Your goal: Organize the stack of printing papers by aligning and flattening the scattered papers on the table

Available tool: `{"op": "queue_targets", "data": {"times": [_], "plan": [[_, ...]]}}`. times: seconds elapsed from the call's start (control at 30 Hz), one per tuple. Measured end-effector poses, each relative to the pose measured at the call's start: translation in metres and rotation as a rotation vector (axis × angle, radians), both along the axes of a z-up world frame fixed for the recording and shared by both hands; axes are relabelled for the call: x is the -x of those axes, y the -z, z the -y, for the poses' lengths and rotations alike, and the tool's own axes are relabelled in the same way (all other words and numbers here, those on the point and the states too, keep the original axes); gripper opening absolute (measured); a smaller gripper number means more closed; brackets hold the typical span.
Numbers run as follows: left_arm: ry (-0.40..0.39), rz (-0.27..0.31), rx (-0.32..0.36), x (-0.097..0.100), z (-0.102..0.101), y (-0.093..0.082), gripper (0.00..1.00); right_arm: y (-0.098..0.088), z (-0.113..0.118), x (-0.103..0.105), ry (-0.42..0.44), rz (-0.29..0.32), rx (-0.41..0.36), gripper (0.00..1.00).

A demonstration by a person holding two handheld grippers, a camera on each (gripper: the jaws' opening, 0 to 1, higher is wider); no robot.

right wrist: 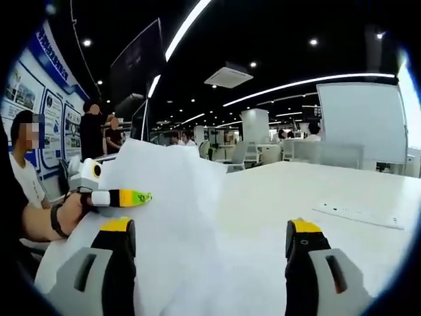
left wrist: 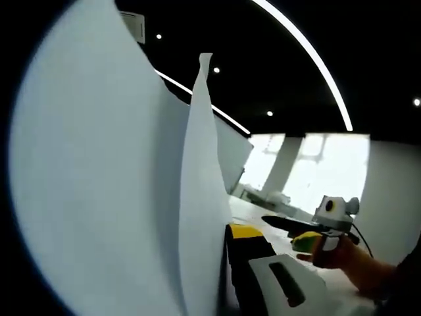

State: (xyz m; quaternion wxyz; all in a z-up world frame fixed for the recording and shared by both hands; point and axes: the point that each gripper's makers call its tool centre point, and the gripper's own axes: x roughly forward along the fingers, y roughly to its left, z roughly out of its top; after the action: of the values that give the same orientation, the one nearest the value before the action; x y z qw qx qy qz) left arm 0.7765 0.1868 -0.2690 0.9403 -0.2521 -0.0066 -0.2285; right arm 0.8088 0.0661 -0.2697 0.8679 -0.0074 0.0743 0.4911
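Left gripper view: my left gripper [left wrist: 227,276] is clamped on the paper stack [left wrist: 118,197], held upright on edge; I should tap the bottom edge square and hold lightly. Right gripper view: my right gripper [right wrist: 209,253] has jaws wide apart, papers [right wrist: 171,217] between them untouched, on the white table [right wrist: 316,191].

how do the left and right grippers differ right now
The left gripper is shut on the papers, lifting them off the table; the right gripper is open, jaws wide apart, holding nothing. Both have black jaws with yellow tips.
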Motion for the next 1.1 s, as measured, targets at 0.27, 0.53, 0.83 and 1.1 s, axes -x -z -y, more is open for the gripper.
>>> {"op": "queue_targets", "data": {"times": [0.27,0.53,0.83,1.1], "plan": [[0.001,-0.001,0.002,0.0,0.0,0.0,0.06,0.001,0.011,-0.004,0.027,-0.004,0.002,0.9],[0.001,-0.002,0.005,0.0,0.0,0.0,0.06,0.0,0.018,-0.007,0.043,-0.005,0.002,0.9],[0.003,-0.005,0.012,0.0,0.0,0.0,0.06,0.002,0.029,-0.007,0.065,-0.01,0.002,0.9],[0.002,-0.004,0.018,0.001,-0.001,-0.001,0.06,0.004,0.039,-0.007,0.088,-0.018,-0.001,0.9]]}}
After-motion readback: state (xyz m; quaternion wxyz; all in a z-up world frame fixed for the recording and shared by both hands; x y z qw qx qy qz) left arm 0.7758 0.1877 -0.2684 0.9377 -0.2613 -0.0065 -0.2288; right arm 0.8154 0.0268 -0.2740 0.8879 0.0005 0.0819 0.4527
